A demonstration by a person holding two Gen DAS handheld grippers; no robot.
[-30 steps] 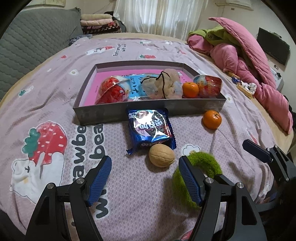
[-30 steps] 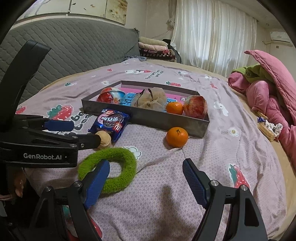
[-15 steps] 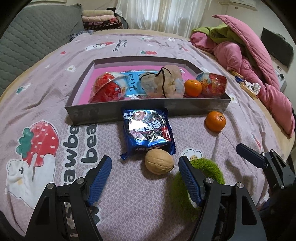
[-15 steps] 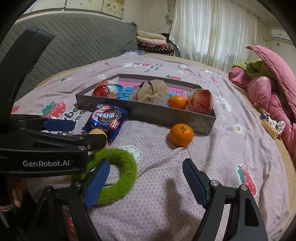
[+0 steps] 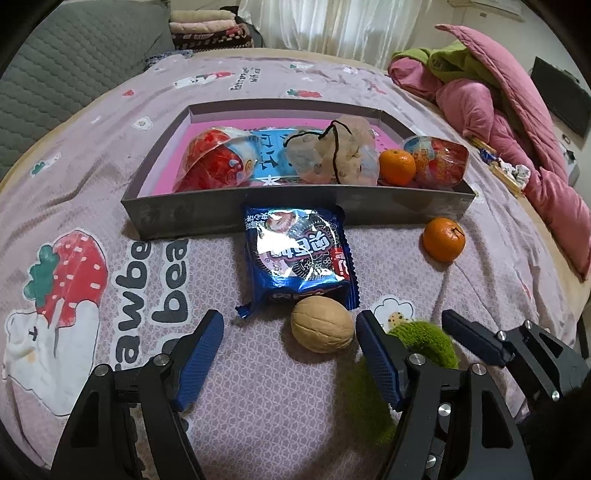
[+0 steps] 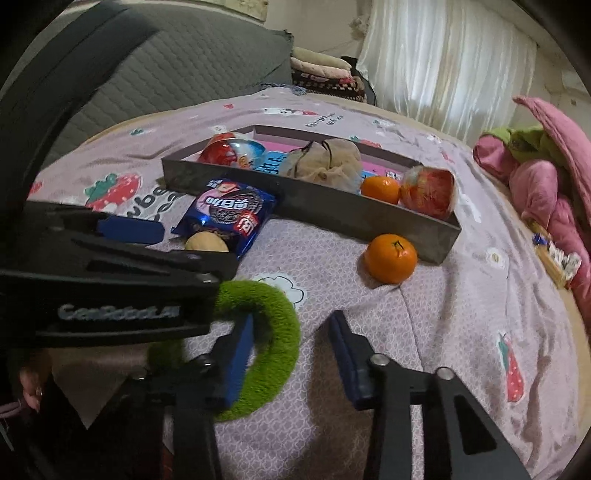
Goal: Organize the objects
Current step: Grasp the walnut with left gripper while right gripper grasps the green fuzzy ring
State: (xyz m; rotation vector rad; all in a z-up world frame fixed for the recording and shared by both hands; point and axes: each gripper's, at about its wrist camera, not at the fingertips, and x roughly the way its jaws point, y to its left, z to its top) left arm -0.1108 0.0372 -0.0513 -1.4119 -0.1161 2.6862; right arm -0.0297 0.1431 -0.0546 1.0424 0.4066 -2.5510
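My right gripper (image 6: 291,354) has just been closing over one side of the green fuzzy ring (image 6: 275,332), which lies on the bedsheet (image 6: 443,332) before the tray (image 6: 332,214), but its pads do not press yet. My left gripper (image 5: 290,356) waits wide open by the walnut (image 5: 321,328).

Pink quilt (image 5: 517,122), white curtain (image 6: 443,70), folded blankets (image 5: 210,29).

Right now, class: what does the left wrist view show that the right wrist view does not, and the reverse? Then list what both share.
Left wrist only: the whole walnut, just ahead of the open left gripper. Right wrist only: the green ring as a full loop, one side of it inside the right gripper, whose jaws have just been closing without pressing yet. Both: grey tray, blue cookie packet, loose mandarin.
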